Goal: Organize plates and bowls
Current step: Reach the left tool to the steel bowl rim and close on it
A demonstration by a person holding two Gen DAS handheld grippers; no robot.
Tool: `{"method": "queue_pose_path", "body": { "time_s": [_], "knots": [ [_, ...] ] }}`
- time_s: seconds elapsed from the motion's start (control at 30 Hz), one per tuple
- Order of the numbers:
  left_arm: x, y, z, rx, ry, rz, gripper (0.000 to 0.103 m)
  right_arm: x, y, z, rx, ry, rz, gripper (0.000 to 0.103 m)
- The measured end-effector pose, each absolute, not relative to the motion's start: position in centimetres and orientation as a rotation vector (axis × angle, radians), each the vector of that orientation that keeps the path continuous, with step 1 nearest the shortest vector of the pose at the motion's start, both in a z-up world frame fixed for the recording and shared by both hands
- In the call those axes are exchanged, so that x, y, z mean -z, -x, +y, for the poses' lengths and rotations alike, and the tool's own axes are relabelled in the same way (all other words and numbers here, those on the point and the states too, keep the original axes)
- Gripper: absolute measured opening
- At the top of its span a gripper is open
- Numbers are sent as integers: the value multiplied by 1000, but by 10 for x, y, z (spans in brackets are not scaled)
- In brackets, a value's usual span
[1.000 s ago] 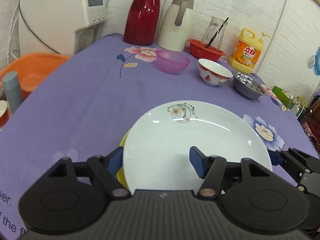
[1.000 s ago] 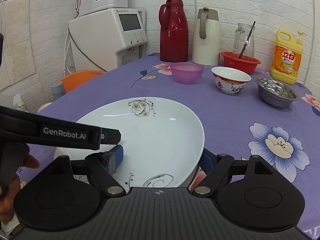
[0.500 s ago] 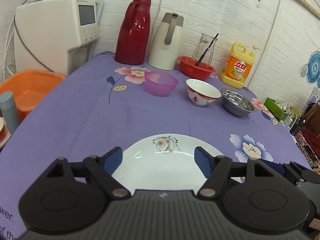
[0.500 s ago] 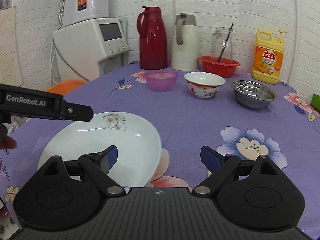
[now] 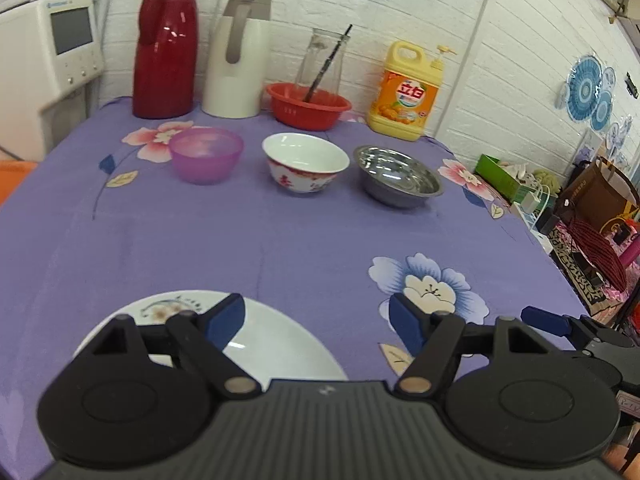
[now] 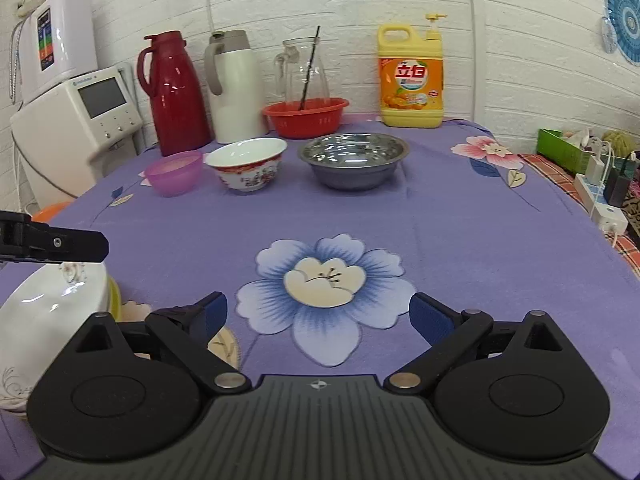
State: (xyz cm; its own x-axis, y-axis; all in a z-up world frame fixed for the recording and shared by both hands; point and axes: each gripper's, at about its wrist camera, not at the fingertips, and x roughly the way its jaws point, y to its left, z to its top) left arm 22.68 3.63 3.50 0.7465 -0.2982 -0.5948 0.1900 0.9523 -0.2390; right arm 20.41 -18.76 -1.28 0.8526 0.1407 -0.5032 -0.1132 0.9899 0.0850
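A white plate (image 5: 280,340) with a flower print lies on the purple cloth just under my left gripper (image 5: 316,320), which is open and empty above it. In the right wrist view the white plate (image 6: 48,312) sits at the lower left on a yellow plate (image 6: 115,300). My right gripper (image 6: 318,316) is open and empty over a blue flower print, to the right of the plates. Farther back stand a purple bowl (image 5: 206,154), a white and red bowl (image 5: 306,168) and a steel bowl (image 5: 398,176) in a row.
Along the back wall stand a red thermos (image 5: 166,44), a white thermos (image 5: 238,56), a red basket (image 5: 308,106) with a glass jug, and a yellow detergent bottle (image 5: 408,90). A water dispenser (image 5: 48,60) is at the left. The table's right edge (image 5: 560,272) drops to clutter.
Both grippers let go of the white plate, drew back and turned right. The plate now lies flat on the yellow one, and the bowls sit nearer the view's middle.
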Motion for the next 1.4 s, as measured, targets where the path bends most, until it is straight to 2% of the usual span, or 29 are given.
{"method": "queue_pose_path", "body": {
  "time_s": [0.27, 0.7, 0.83, 1.07, 1.4],
  "knots": [
    [-47, -299, -9, 375, 209, 748, 72, 1, -257, -235, -88, -69, 520, 103],
    [-75, -444, -47, 462, 276, 743, 72, -29, -364, -273, -28, -42, 503, 103],
    [-64, -490, -59, 443, 240, 757, 72, -20, -401, -273, -50, -67, 543, 103],
    [-28, -549, -99, 418, 25, 810, 71, 2, -444, -271, -88, -118, 598, 103],
    [2, -565, -119, 418, -48, 873, 70, 17, -451, -261, -135, -100, 626, 103]
  ]
}}
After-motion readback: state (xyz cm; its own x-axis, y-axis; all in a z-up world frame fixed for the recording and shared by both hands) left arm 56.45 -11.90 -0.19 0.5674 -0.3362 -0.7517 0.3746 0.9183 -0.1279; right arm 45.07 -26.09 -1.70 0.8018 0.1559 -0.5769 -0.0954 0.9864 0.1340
